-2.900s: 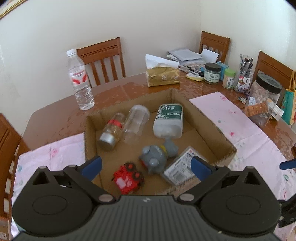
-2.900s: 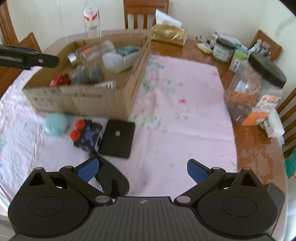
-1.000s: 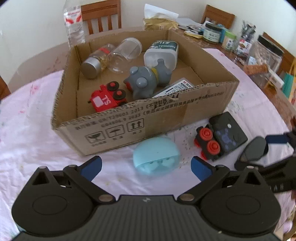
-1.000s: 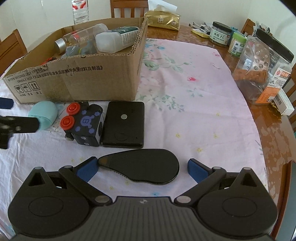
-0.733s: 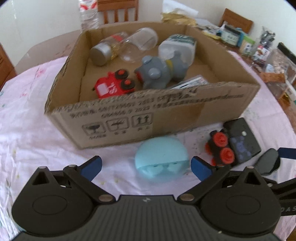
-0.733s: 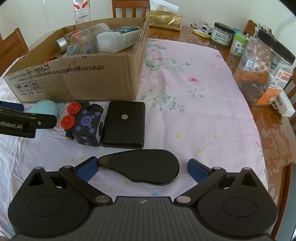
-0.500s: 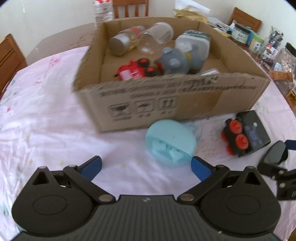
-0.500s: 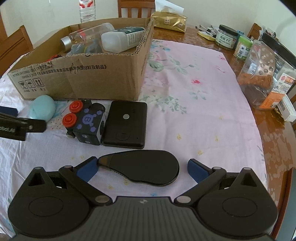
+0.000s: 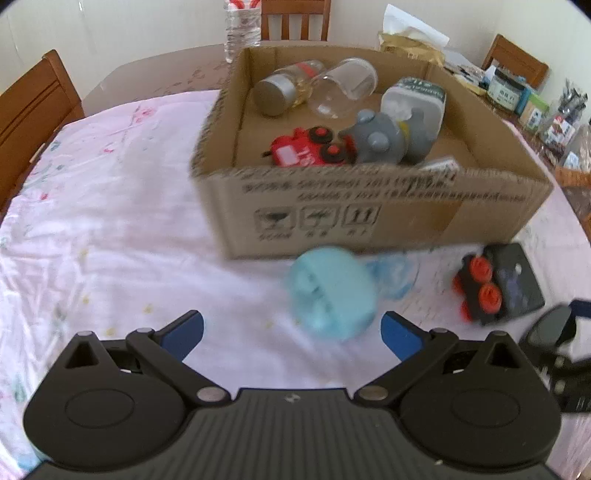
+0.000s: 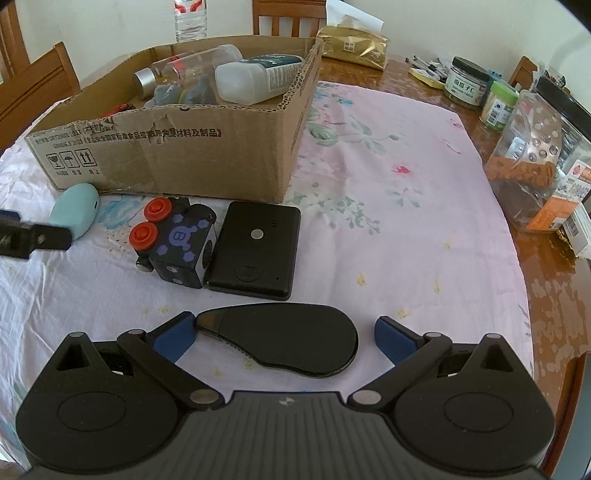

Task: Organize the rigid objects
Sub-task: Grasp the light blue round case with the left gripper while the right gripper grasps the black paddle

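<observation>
Right gripper [image 10: 282, 334] spread open around flat black teardrop case [image 10: 286, 341], unclamped; judged light, rigid, smooth, best pinched across narrow flanks, likely slippery; left gripper [image 9: 291, 328] likewise open.

A glossy brown wooden table [image 10: 546, 258] is covered by a pink floral cloth [image 10: 388, 155]. Wooden chairs [image 9: 33, 107] are set around it, backed by plain cream walls [image 9: 129, 26] in daylight.
</observation>
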A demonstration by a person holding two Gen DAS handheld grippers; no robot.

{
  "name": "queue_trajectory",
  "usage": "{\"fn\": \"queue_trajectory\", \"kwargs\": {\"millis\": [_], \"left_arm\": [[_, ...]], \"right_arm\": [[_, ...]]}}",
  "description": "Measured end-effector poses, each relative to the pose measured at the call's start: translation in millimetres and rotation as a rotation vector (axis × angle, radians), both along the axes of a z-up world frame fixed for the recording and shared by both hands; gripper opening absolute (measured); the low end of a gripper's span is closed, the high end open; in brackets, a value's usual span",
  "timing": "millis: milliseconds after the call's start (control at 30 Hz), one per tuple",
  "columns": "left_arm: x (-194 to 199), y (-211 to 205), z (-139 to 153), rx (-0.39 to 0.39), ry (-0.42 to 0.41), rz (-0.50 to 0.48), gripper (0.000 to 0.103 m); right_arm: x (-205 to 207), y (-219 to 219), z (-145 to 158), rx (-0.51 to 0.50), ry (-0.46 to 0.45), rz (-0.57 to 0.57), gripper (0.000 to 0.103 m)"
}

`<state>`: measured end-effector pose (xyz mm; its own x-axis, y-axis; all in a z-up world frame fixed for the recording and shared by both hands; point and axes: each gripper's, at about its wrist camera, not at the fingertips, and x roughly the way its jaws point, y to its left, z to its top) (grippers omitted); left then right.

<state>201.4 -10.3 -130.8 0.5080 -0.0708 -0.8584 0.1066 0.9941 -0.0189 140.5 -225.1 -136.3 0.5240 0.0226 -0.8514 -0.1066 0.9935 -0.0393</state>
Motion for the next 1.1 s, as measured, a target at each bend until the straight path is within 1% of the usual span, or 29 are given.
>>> {"fn": "queue_trajectory", "kwargs": {"millis": [67,133,200,333,400,467,533,600,667,733,867,1100], "left_arm": [[6,-5,-2,-0.007,-0.01,0.009,0.102],[10,-7,-6,0.011,0.0,0.025,0.1],[9,-4,-9,0.028,0.004,0.034,0.1],[0,3,-10,0.05,-0.013,0.036,0.1],[-3,4,-8,0.043,-0.02,0.032,0.095],[-3,1,-7,0.028,-0.031,0.029,0.086],[-2,-5,-6,0.026,-0.039,0.02,0.081],[0,-10,-5,0.023,-0.046,0.009,0.072],[2,-16,-4,0.019,-0.049,-0.004,0.061],[3,-20,-3,0.016,-0.052,-0.015,0.058],[4,-23,-4,0.016,-0.065,-0.043,0.056],[6,-22,-3,0.012,-0.067,-0.057,0.056]], "right_arm": [[0,0,0,0.0,-0.002,0.007,0.103],[0,0,0,0.0,-0.001,0.013,0.103],[1,-1,0,0.0,0.0,0.021,0.103],[0,-1,0,0.001,-0.004,0.033,0.103],[0,-1,0,0.001,-0.008,0.036,0.103],[-2,-1,1,0.002,-0.012,0.036,0.103],[-2,-1,1,0.002,-0.014,0.036,0.103],[-2,-1,1,0.002,-0.011,0.036,0.103],[-1,-1,2,0.0,-0.001,0.033,0.103],[-1,0,2,-0.001,0.014,0.023,0.103],[-4,6,3,-0.003,0.032,0.002,0.103],[-1,19,2,-0.002,0.022,0.002,0.103]]}}
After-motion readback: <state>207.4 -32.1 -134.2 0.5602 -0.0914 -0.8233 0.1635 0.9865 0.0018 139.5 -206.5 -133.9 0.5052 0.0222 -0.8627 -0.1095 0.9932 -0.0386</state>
